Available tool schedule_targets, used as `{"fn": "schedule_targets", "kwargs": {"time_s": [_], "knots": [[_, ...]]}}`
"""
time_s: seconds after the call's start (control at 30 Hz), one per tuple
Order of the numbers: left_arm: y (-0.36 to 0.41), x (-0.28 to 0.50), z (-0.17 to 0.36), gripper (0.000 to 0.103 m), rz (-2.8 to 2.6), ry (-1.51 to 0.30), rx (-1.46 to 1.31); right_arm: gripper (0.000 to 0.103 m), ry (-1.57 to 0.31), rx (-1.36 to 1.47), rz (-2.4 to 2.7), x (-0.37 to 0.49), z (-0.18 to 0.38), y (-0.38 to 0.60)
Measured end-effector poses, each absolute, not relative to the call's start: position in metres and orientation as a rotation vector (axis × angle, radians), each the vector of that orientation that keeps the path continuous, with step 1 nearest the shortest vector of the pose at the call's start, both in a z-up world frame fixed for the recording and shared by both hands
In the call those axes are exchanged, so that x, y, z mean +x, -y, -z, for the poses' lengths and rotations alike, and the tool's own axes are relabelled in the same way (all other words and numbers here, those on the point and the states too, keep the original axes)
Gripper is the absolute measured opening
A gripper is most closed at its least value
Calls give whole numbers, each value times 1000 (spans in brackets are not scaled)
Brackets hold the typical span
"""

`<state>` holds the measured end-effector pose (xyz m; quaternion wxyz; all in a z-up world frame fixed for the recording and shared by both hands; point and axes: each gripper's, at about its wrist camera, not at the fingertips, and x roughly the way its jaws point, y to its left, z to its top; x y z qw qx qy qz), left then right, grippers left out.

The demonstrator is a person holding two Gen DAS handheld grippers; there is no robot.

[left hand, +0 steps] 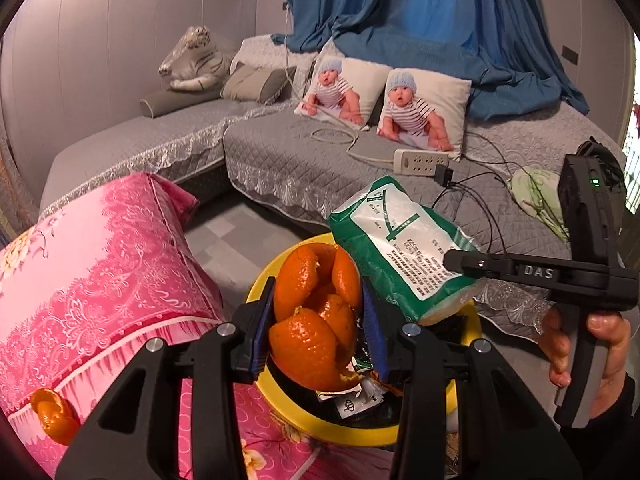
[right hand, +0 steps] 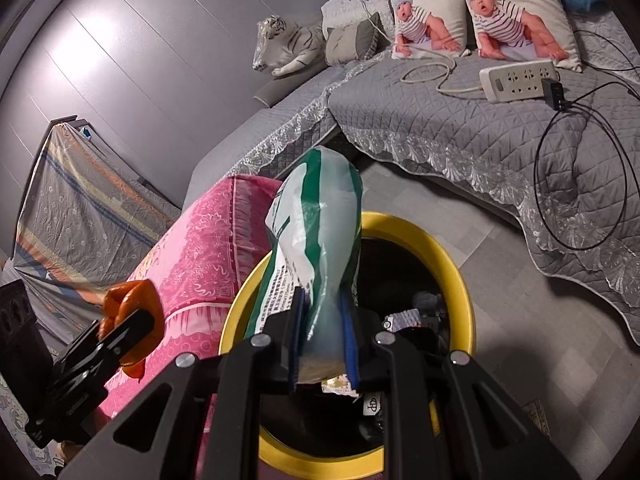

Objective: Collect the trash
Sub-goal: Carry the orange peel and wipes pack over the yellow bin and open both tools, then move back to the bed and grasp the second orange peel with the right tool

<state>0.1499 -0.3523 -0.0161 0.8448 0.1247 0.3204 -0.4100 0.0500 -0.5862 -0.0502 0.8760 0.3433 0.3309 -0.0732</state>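
Nearest the lens, the left tongs (left hand: 318, 320) are clamped on a curled orange peel (left hand: 316, 316), bright orange with a paler inside, its blue-lined pads pressing both sides; the peel hangs over the near left part of a yellow-rimmed bin (left hand: 352, 434). The right tongs (right hand: 322, 344) are clamped on a green-and-white plastic packet (right hand: 316, 248) with small print too fine to read, its lower end hidden between the pads, held above the same bin (right hand: 460, 276). The bin's dark interior is largely blocked by both tongs and their loads; only scraps of wrappers and a crumpled dark bag can be made out inside. A hand (left hand: 600, 364) grips the right tool's handle at the right edge, cut off by the frame. Left of the bin stands something draped in a pink floral cloth (left hand: 100, 272), with another piece of peel (left hand: 54, 416) lying on it near the left edge. Beyond, a grey quilted sofa (left hand: 280, 160) carries a white power strip (left hand: 420, 160).
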Motion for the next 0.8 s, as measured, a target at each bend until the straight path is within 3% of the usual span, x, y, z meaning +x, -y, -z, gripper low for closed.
{"fn": "schedule_targets", "kwargs": {"time_s": [0.17,0.27,0.3,0.33,0.37,0.4,0.5,0.8], "knots": [[361,161,32,38,861,-726,256,16,-712,728,163,54,59,591],[361,167,36,46,859,-753,240,18,-720,710,202,54,59,592],[359,168,37,61,850,-758,226,21,-712,713,231,52,58,595],[356,171,37,77,836,-759,210,31,-706,725,243,50,58,598],[352,172,35,82,819,-752,195,48,-696,743,256,47,58,603],[348,174,34,84,807,-746,179,55,-681,756,275,43,57,607],[331,182,30,93,797,-763,114,55,-658,724,314,33,50,610],[257,175,1,94,735,-691,59,67,-600,637,183,36,27,580]]}}
